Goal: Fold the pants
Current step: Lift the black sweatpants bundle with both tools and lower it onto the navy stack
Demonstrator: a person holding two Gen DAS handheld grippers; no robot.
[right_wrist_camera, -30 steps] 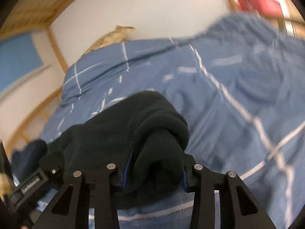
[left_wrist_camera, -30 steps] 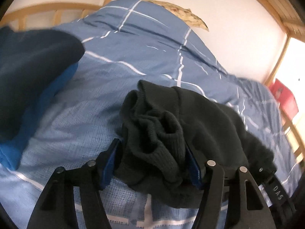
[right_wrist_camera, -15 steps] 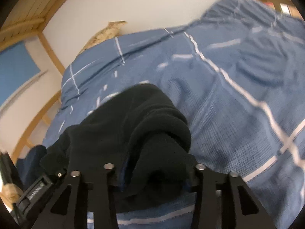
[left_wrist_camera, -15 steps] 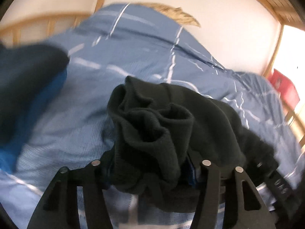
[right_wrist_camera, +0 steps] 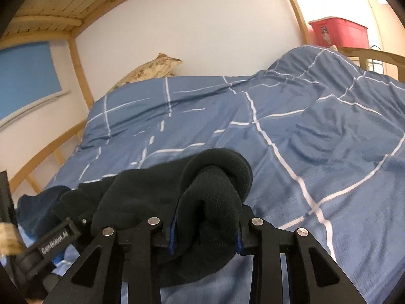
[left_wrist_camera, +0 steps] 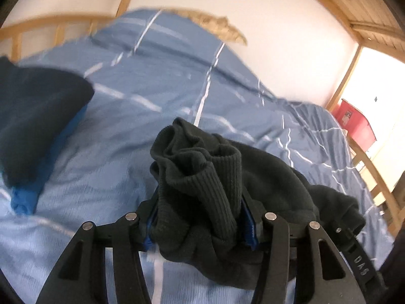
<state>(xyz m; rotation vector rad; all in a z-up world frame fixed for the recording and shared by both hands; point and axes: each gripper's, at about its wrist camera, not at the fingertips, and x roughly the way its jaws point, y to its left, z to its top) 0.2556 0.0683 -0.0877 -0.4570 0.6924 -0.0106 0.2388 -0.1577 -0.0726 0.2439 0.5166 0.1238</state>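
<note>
The black fleece pants (left_wrist_camera: 265, 177) hang bunched between both grippers above the blue checked duvet (left_wrist_camera: 157, 96). My left gripper (left_wrist_camera: 200, 228) is shut on the ribbed end of the pants (left_wrist_camera: 210, 172). My right gripper (right_wrist_camera: 205, 230) is shut on another bunched fold of the pants (right_wrist_camera: 215, 185). The cloth spans from one gripper to the other; the right gripper's body shows at the lower right of the left wrist view, the left one's at the lower left of the right wrist view. The fingertips are hidden in the cloth.
A dark navy and blue folded garment (left_wrist_camera: 35, 116) lies on the duvet to the left. A patterned pillow (right_wrist_camera: 149, 69) leans on the white wall. Wooden bed rails (left_wrist_camera: 374, 177) edge the bed. A red bin (right_wrist_camera: 339, 31) stands beyond the bed's far right end.
Both grippers have lifted and tilted with the pants held; the left gripper's fingers closed in on the ribbed end, and the view has swung over the duvet.
</note>
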